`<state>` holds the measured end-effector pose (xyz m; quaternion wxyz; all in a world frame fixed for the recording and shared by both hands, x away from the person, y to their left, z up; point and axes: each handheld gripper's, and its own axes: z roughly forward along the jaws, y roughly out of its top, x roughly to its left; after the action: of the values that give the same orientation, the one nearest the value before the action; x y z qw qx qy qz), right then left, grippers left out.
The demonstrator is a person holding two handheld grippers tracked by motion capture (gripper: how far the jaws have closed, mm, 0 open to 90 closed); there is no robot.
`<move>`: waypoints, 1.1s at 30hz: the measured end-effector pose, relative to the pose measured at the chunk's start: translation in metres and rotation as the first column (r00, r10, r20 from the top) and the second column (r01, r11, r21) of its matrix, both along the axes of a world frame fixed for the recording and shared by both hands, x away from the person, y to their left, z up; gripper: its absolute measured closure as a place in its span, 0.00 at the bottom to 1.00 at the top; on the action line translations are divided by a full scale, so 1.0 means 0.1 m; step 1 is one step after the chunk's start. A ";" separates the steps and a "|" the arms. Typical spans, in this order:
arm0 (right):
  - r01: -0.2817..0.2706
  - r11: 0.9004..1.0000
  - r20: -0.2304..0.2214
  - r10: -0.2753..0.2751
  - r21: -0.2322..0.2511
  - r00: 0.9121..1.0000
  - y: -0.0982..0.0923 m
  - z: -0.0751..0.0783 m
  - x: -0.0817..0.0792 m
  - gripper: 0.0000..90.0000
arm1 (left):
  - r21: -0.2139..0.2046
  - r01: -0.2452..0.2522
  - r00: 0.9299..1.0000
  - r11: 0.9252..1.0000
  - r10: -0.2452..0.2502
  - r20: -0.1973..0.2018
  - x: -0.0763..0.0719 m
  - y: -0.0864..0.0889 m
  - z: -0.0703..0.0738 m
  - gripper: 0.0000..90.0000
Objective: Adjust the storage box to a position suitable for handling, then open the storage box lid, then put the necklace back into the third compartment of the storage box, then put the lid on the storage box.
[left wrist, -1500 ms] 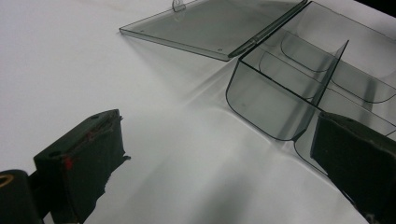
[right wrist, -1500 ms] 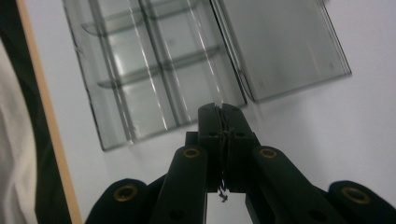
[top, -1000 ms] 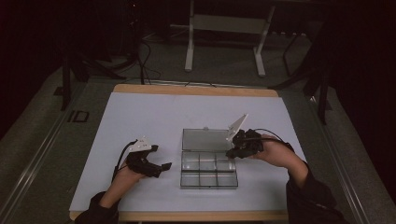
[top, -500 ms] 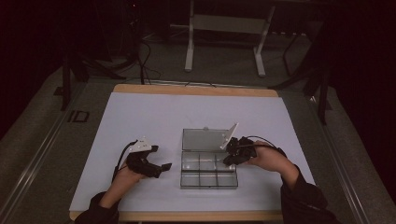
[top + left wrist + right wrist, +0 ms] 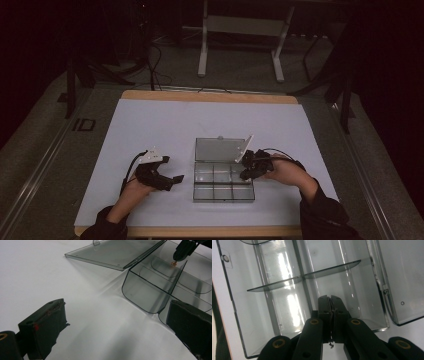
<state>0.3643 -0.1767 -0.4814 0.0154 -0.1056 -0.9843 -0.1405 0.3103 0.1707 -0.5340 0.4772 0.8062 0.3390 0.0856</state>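
Note:
A clear plastic compartment box (image 5: 223, 192) lies at the middle front of the table, its lid (image 5: 218, 149) folded flat behind it. My right gripper (image 5: 243, 175) reaches in from the right with its tip down inside a right-hand compartment (image 5: 352, 290). Its jaws are shut (image 5: 329, 300). In the left gripper view a tiny gold-coloured piece (image 5: 174, 263) sits pinched at that tip (image 5: 180, 255). My left gripper (image 5: 175, 181) rests on the table left of the box, open with nothing between its fingers (image 5: 115, 325). The box's rounded near corner (image 5: 145, 295) lies just ahead of it.
The white tabletop (image 5: 165, 125) has a wooden edge at front and back. Beyond the table stand a metal frame's legs (image 5: 202, 45) and loose cables on a dark floor. The box's other compartments (image 5: 282, 305) look bare.
My right gripper has come down from above the box's right rear corner into the box. The left gripper has stayed where it was.

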 end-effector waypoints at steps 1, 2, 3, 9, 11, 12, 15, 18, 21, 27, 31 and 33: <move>0.001 1.000 0.000 -0.001 0.003 1.000 0.00 0.00 0.00 0.97 | -0.001 0.000 1.000 1.000 0.000 0.000 0.00 0.00 0.00 0.03; 0.002 1.000 0.002 -0.002 0.005 1.000 0.00 0.01 0.00 0.97 | 0.000 -0.001 1.000 1.000 0.001 -0.001 0.00 0.00 0.00 0.03; 0.003 1.000 0.007 -0.003 0.007 1.000 0.00 0.02 0.01 0.97 | 0.000 -0.002 1.000 1.000 0.002 -0.001 0.00 0.00 0.00 0.03; 0.009 1.000 0.006 -0.009 0.021 1.000 -0.01 0.06 0.00 0.90 | 0.002 -0.001 1.000 1.000 0.001 -0.001 0.00 0.00 0.00 0.03; 0.007 0.999 0.011 -0.007 0.035 1.000 -0.02 0.08 0.00 0.88 | 0.006 -0.002 1.000 1.000 0.002 -0.001 0.00 0.01 0.00 0.03; 0.008 0.999 0.015 -0.009 0.039 1.000 -0.03 0.10 -0.01 0.86 | 0.009 -0.002 1.000 1.000 0.002 0.000 0.00 0.01 0.00 0.03; 0.012 0.999 0.031 -0.013 0.050 0.999 -0.05 0.14 -0.02 0.82 | 0.007 -0.002 1.000 1.000 0.002 0.001 0.00 0.01 0.00 0.03; 0.025 0.997 0.040 -0.028 0.077 0.999 -0.09 0.20 -0.03 0.75 | 0.007 -0.005 1.000 1.000 0.005 0.003 0.00 0.02 0.01 0.03; 0.035 0.994 0.059 -0.041 0.102 0.997 -0.14 0.23 -0.03 0.63 | 0.008 -0.008 1.000 1.000 0.008 0.002 0.00 0.03 0.02 0.03; 0.108 0.979 0.095 -0.125 0.171 0.988 -0.29 0.27 -0.04 0.46 | 0.017 -0.011 1.000 1.000 0.011 0.001 -0.01 0.03 0.03 0.03; 0.150 0.965 0.112 -0.177 0.217 0.978 -0.38 0.29 -0.05 0.33 | 0.023 -0.014 1.000 1.000 0.014 0.004 -0.01 0.02 0.05 0.03; 0.193 0.948 0.132 -0.232 0.253 0.964 -0.43 0.29 -0.06 0.23 | 0.034 -0.020 1.000 0.999 0.020 0.001 -0.01 0.01 0.06 0.03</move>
<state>0.3582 -0.2202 -0.4526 -0.0666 -0.1971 -0.9411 -0.2664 0.3089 0.1712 -0.5278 0.4626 0.8108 0.3454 0.0962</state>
